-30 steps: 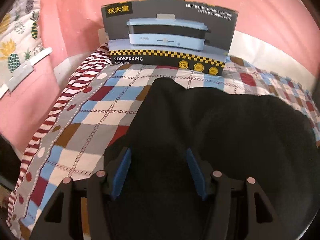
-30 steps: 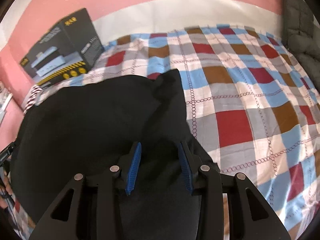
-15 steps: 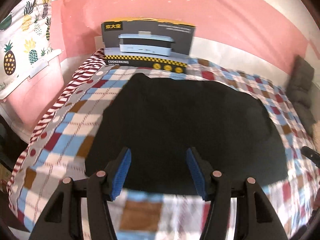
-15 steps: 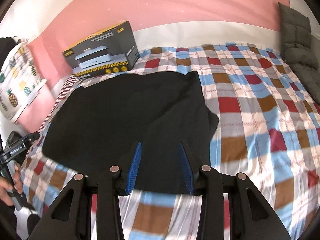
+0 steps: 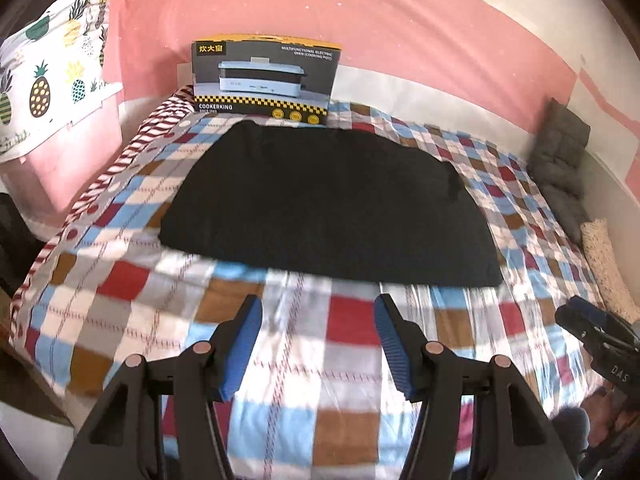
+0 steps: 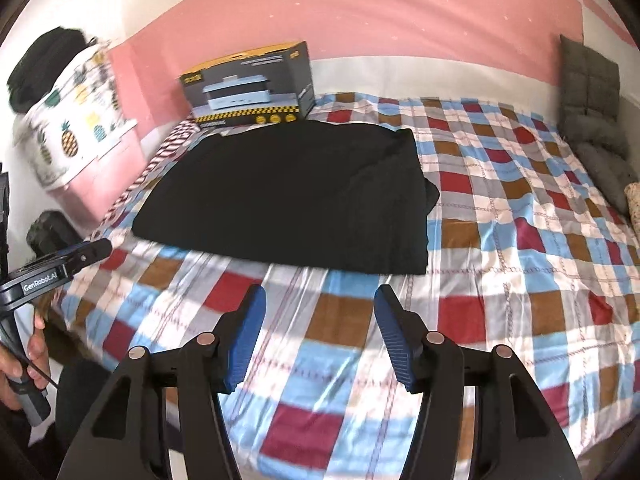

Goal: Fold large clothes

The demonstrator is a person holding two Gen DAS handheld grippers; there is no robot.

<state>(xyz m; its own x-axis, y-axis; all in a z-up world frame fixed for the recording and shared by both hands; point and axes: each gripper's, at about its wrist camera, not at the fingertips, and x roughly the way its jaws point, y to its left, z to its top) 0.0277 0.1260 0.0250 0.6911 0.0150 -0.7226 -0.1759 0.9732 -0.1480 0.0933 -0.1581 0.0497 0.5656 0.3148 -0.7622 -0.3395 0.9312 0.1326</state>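
Observation:
A large black garment (image 5: 328,200) lies folded flat on the checked bedspread (image 5: 304,344), also seen in the right wrist view (image 6: 288,196). My left gripper (image 5: 318,340) is open and empty, held above the bedspread well short of the garment's near edge. My right gripper (image 6: 318,332) is also open and empty, likewise back from the garment. The right gripper shows at the left wrist view's right edge (image 5: 600,336); the left gripper shows at the right wrist view's left edge (image 6: 60,268).
A black cooker box (image 5: 264,80) stands at the bed's far end against the pink wall. Grey cushions (image 5: 560,164) sit at the far right. A pineapple-print cloth (image 5: 44,76) hangs at the left. The striped bed edge (image 5: 120,160) runs along the left.
Both grippers have pulled back and up from the garment, which they hovered over a second ago. The garment now lies alone, farther away in both views.

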